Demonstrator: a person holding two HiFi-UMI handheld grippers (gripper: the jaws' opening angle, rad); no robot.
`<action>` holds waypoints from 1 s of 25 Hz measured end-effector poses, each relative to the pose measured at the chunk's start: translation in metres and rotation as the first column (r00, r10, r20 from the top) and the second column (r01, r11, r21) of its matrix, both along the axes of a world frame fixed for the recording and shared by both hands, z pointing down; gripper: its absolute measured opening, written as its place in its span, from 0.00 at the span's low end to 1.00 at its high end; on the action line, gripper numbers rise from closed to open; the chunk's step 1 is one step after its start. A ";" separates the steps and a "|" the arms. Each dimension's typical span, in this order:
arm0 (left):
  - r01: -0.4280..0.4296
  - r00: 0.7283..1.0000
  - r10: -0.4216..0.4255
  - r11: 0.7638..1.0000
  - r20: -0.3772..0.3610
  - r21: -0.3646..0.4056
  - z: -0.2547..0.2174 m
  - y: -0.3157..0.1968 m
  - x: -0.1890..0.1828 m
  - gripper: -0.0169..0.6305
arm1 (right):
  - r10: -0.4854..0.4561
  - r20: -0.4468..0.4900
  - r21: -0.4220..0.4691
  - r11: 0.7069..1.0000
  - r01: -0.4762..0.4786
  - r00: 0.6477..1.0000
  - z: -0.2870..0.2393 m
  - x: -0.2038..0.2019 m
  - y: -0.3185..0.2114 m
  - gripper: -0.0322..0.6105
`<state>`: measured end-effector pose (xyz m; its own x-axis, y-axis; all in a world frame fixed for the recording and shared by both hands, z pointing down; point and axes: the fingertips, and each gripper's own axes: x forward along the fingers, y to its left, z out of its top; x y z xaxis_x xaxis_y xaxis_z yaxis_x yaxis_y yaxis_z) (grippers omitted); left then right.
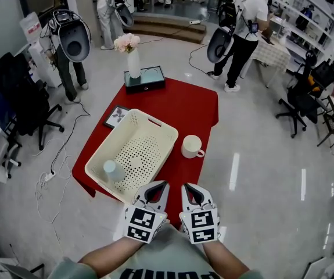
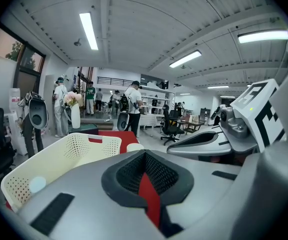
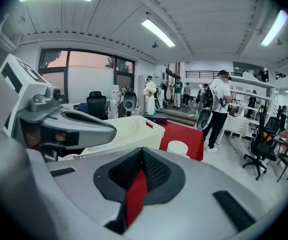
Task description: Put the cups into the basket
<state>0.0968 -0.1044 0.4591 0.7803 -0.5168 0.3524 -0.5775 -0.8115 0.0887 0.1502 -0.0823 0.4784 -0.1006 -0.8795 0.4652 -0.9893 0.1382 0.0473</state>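
Head view: the basket sits askew on the red table, and its near left side reaches the table's near left edge. One pale cup lies inside it, in the near left corner; the rest of its perforated floor is bare. A white mug stands on the cloth just right of the basket, apart from it and close to the table's right edge. Far on the table are a vase, a dark tray and a frame. The left gripper and right gripper hang side by side over the near edge, both clenched and empty. Open floor lies right of the table; chairs and cables crowd the left.

Left gripper view: the left gripper has its jaws pressed together on nothing. The basket fills the left, with the cup low inside it. The mug peeks over the jaws, and the right gripper is close at the right.

Right gripper view: the right gripper has its jaws together, gripping nothing. The mug stands just beyond them on the table, the basket to its left, and the left gripper nearer left.
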 end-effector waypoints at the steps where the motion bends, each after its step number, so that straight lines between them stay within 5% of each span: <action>1: 0.006 1.000 -0.006 1.000 0.004 0.004 0.002 -0.002 -0.001 0.04 | 0.001 -0.002 -0.003 1.000 -0.001 1.000 0.002 0.001 -0.001 0.07; 18: 0.109 0.993 -0.109 0.994 0.038 0.019 0.009 -0.044 0.026 0.04 | -0.048 -0.003 -0.030 0.998 0.048 0.999 0.020 0.048 -0.051 0.08; 25: 0.146 0.987 -0.147 0.989 0.062 0.018 0.016 -0.060 0.053 0.04 | -0.095 -0.004 -0.076 0.993 0.094 0.995 0.040 0.070 -0.078 0.30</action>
<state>0.1499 -0.1640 0.4752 0.6723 -0.6286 0.3909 -0.6942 -0.7188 0.0379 0.2204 -0.1606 0.5184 -0.1780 -0.8287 0.5307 -0.9712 0.2347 0.0406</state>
